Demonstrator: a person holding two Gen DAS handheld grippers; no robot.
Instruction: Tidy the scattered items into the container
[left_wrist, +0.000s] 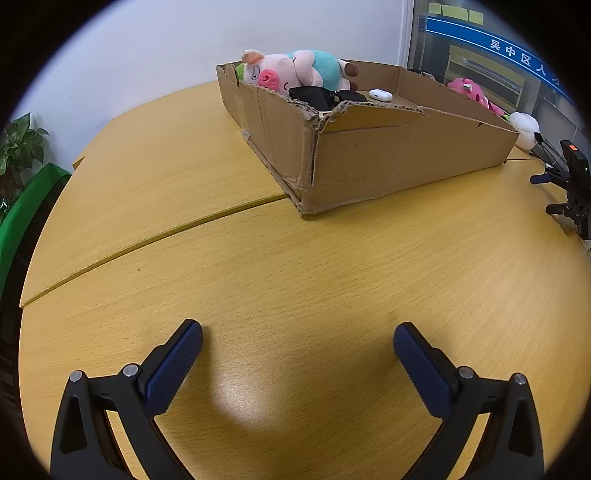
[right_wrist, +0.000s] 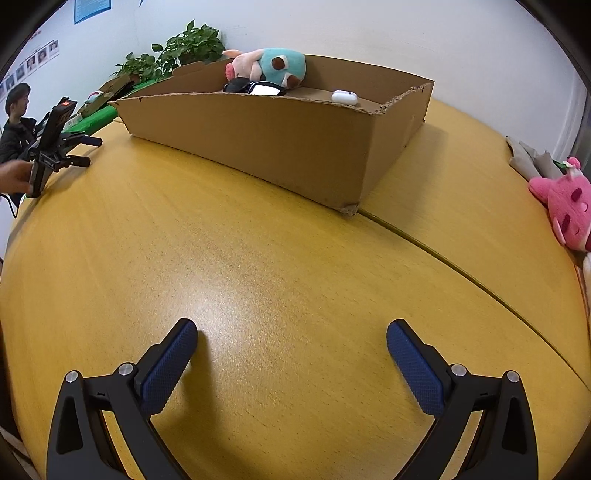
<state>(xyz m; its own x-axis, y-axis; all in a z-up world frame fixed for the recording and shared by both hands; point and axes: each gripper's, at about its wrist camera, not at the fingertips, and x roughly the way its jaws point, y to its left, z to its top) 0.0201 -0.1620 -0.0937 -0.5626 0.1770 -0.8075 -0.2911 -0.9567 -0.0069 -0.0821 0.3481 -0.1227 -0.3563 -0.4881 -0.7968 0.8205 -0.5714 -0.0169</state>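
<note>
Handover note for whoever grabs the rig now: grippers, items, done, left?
Left gripper: open, empty, over bare table.
Right gripper: open, empty, over the table.
In the cardboard box: pig plush, sunglasses, white earbud case.
Left out: pink plush at the table's edge, and a white plush behind the box.
Left to do: box those two if they count as scattered items.

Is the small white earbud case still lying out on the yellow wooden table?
No, the small white earbud case sits inside the brown cardboard box, right of the black sunglasses.
</note>
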